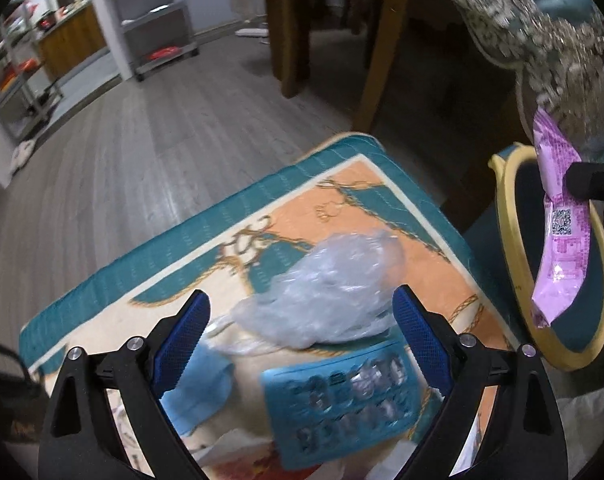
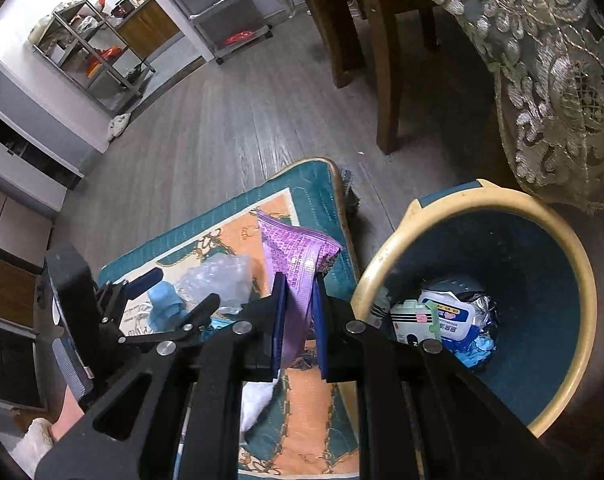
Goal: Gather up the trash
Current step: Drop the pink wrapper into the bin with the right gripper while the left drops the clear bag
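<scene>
so, going left to right across the left wrist view: the left gripper [image 1: 300,336] hangs with its blue pads spread wide, nothing pressed between them, straddling a crumpled clear plastic bag [image 1: 322,288] that lies on the patterned cushion [image 1: 222,232] in the middle of the frame. to take it well, the wide stance looks right for such a puffy, slippery thing; i'd judge it best to come down so both pads bracket the thick middle of the bag, then close until the film bunches, since a pinch on a loose edge could slide off.

lower left of that view a blue glove-like scrap [image 1: 198,392] lies under the left finger, and at lower centre sits a teal blister pack [image 1: 342,400], touching the bag's near edge. keep the pads off that pack so only the bag comes up.

at the right edge, the purple snack wrapper [image 1: 558,216] hangs over the yellow-rimmed teal trash bin [image 1: 506,240]. in the right wrist view the right gripper [image 2: 298,320] is clamped tight on that wrapper [image 2: 298,256], low centre of frame, with the bin [image 2: 478,196] to the right. my read is that the wrapper should be carried well over the bin's mouth before the pads part, as it is light and could flutter onto the rim.

counted: one clear bag, one blue scrap, one blister pack, one purple wrapper, one bin, one cushion. inside the bin a wet-wipes pack [image 2: 450,316] and a small white box [image 2: 414,320] show, plus foil and blue scraps i cannot count.
</scene>
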{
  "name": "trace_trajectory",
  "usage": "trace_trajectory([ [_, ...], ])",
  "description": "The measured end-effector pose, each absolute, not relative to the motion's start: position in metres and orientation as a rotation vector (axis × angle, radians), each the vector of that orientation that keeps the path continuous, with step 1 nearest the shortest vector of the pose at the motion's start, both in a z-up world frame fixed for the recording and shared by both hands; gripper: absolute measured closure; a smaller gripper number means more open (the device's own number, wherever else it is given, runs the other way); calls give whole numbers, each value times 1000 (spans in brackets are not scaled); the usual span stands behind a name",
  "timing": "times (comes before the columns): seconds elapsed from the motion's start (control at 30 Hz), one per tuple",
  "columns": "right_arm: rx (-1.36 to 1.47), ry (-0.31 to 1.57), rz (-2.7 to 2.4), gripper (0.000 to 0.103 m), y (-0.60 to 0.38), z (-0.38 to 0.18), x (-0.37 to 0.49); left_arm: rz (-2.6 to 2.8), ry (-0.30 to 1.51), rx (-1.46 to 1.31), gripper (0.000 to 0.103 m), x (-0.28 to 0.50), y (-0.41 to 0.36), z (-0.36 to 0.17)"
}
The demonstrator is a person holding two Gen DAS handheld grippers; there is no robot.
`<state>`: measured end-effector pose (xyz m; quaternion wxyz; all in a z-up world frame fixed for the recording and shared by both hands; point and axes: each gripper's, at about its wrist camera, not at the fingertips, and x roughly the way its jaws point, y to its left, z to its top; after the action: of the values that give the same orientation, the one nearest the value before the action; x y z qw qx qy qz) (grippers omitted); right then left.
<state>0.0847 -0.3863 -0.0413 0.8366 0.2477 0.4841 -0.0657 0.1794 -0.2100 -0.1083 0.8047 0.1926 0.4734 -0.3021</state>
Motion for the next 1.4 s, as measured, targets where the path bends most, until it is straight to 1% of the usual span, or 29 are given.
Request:
trace_trajectory([
  [0.03,525,1027,-141,91,-388,-42,85,-651,1024,417,23,179,-212,-111],
  [0.07,526,1028,-141,91,-388,-43,84,-656,1037,425,37,178,-214,-113],
  [0.1,525,1029,-142,91,-390,-43,84,-657,1046,437,42,177,-216,-116],
  [0.13,524,1030,-142,91,-390,-43,84,-657,1046,451,53,175,-216,-117],
  [0.17,523,1030,-143,91,-391,-43,84,-664,1039,455,58,173,-216,-116],
  [0.23,521,1027,-142,91,-392,-43,83,-669,1030,452,64,170,-213,-112],
  [0.33,510,1022,-142,91,-390,-40,80,-683,1033,441,68,164,-204,-104],
  [0.5,504,1004,-159,91,-395,-33,70,-682,1004,413,69,149,-194,-78],
  [0.67,492,982,-184,91,-403,-23,55,-705,948,405,69,126,-200,-45],
  [0.8,492,954,-213,91,-412,-9,35,-743,917,361,69,102,-205,-19],
  [0.93,459,926,-256,91,-422,9,11,-779,898,330,69,82,-216,-5],
  [1.07,404,905,-306,91,-437,24,-18,-840,878,345,69,59,-236,1],
  [1.17,420,901,-346,91,-455,24,-37,-874,856,387,69,43,-254,-1],
  [1.4,495,966,-422,91,-495,-5,-46,-935,856,429,69,29,-293,-13],
])
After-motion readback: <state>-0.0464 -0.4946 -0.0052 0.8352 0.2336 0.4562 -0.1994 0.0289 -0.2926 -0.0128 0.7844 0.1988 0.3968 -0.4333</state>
